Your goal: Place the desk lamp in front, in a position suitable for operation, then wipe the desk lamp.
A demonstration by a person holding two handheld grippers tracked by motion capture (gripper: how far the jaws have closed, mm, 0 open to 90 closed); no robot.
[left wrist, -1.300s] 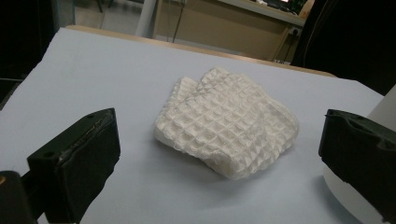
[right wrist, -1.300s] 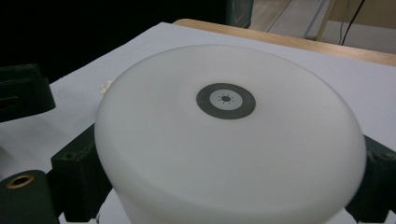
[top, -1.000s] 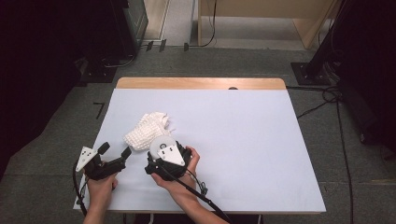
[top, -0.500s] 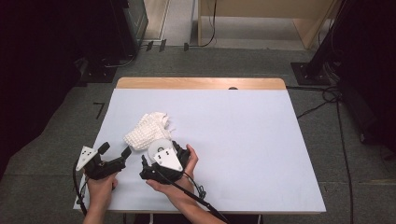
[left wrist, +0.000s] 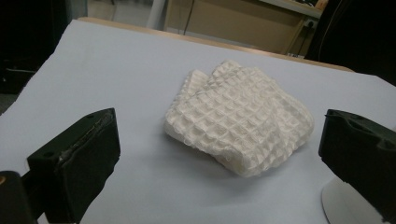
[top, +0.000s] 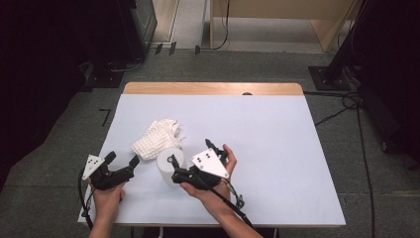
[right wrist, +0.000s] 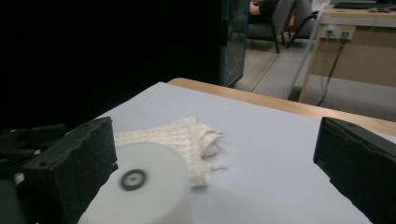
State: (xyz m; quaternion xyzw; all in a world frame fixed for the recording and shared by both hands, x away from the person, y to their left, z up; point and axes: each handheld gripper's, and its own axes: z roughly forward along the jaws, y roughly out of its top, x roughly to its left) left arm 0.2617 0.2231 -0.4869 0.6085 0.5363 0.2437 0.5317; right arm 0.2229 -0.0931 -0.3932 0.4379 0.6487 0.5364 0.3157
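Note:
A white waffle-weave cloth (top: 156,138) lies crumpled on the pale blue table top (top: 277,129), left of centre. Just in front of it stands a white cup (top: 170,162), upside down. My right gripper (top: 189,151) is open; the cup stands apart from the pads, close to the left jaw, which the right gripper view confirms for the cup (right wrist: 140,191) and the gripper (right wrist: 219,158). My left gripper (top: 122,159) is open near the front left edge, empty, and points at the cloth (left wrist: 238,121). In the left gripper view the left gripper (left wrist: 219,137) frames the cloth, and the cup's edge (left wrist: 341,205) shows beside the right jaw.
A wooden strip (top: 213,88) runs along the table's far edge. Dark equipment and cables (top: 341,99) stand on the floor around the table. The right half of the table top holds nothing.
My right gripper has shifted right and turned, uncovering the white cup, and its jaws now stand wide apart. The left gripper and the cloth have stayed put.

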